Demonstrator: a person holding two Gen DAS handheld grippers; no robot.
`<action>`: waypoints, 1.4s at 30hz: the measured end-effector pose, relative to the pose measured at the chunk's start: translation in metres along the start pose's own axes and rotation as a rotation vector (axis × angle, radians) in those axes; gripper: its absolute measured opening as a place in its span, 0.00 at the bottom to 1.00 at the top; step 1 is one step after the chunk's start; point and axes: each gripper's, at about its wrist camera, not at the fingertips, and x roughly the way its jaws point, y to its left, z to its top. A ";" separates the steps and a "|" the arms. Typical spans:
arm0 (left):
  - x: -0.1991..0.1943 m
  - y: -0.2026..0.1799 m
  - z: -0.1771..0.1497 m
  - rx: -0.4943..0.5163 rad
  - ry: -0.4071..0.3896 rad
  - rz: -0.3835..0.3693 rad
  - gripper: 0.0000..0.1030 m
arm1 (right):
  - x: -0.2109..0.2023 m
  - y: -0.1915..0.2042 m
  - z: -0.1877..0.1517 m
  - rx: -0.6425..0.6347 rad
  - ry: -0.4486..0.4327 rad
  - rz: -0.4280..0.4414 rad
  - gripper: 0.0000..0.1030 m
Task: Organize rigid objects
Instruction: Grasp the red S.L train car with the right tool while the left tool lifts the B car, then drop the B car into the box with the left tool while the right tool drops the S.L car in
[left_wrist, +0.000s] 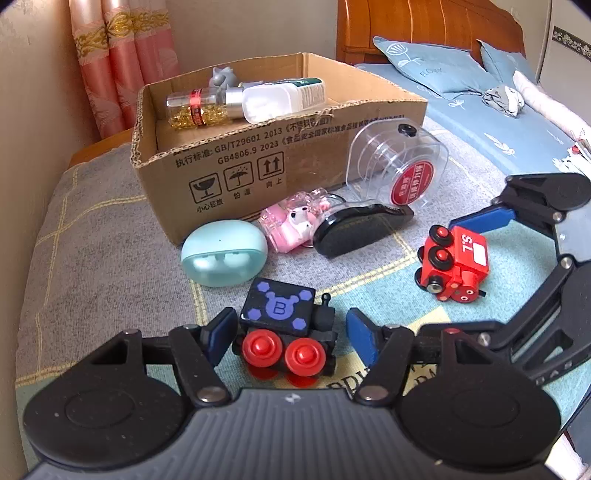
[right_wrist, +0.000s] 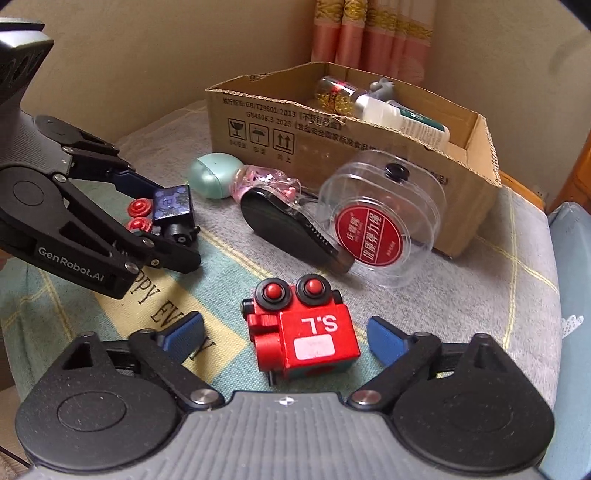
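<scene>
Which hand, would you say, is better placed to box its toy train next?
Left: the left claw already grips the black toy train; the right claw stands open around the red toy train.

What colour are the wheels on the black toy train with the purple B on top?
Red wheels, clearest in the left wrist view.

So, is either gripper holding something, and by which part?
Right gripper: nothing. Left gripper flanks the black wooden toy train end to end; actual clamping cannot be told.
</scene>
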 end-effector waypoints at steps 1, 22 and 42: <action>0.000 0.000 0.000 0.001 0.000 0.000 0.59 | -0.001 0.000 0.000 -0.002 -0.001 0.004 0.85; -0.037 -0.010 0.012 0.024 0.005 -0.016 0.52 | -0.038 -0.005 -0.001 0.007 -0.004 -0.037 0.54; -0.048 0.009 0.130 0.108 -0.134 0.112 0.52 | -0.084 -0.018 0.019 -0.007 -0.069 -0.032 0.54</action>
